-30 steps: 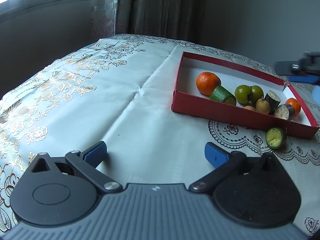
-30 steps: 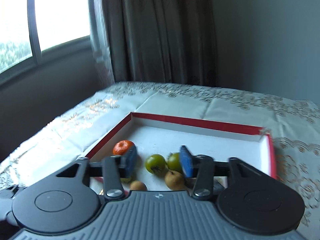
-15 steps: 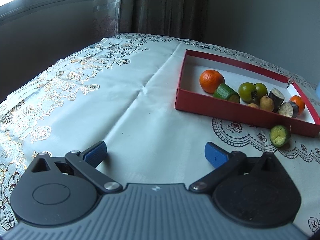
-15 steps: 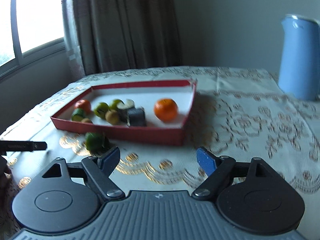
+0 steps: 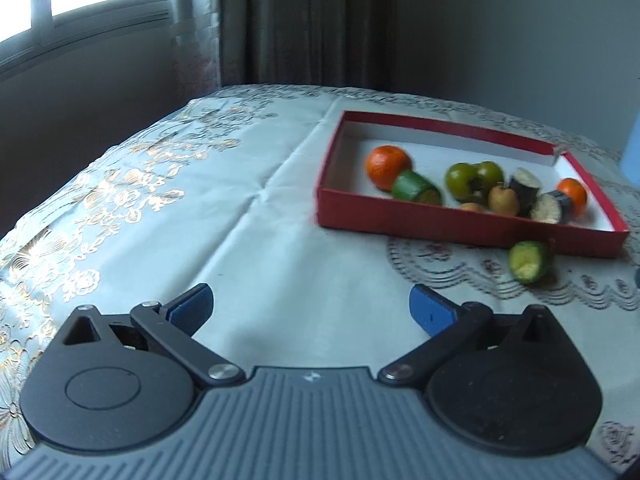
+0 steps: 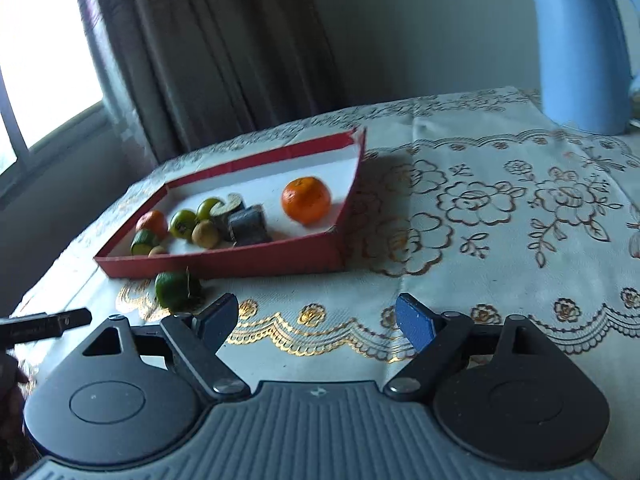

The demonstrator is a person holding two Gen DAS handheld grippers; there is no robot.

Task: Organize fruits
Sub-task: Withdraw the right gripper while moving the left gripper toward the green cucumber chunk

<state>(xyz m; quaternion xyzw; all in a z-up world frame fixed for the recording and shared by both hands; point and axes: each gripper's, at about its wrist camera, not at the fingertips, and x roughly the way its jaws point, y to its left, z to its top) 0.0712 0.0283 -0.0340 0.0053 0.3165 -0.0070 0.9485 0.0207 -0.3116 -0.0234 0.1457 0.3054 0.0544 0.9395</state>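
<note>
As seen against the frame one second back, where right jaws sat narrowed over the tray's fruit: right gripper [image 6: 316,320] now backed off, level above the desk [image 6: 500,248], jaws spread wide, nothing between them. Reads as a release completed and a retreat. Half a second back already clear of the tray; since then shifted only a little, box now higher and left in the right wrist view.

Left gripper [image 5: 310,312] likewise wide open and empty, hovering over bare tablecloth [image 5: 160,208]. Against both earlier left frames: same jaw spread, view tipped slightly so the tray sits a bit nearer centre. No contact with anything.

Just beyond right jaws, left of centre: green cut piece [image 6: 174,290] lying on the cloth, outside the red tray [image 6: 224,262], just beside its near wall. Same piece in left view [image 5: 528,262], unmoved across all frames. Judged the one item left to collect.

Inside tray: large orange [image 6: 306,200] alone near the right end; dark cut pieces [image 6: 248,226], green fruits [image 6: 183,224], small yellow-brown fruit [image 6: 205,233], second orange [image 6: 152,222] clustered toward the left end.

Far right: blue kettle [image 6: 580,48], well apart. Curtain [image 6: 208,48] and window behind.
</note>
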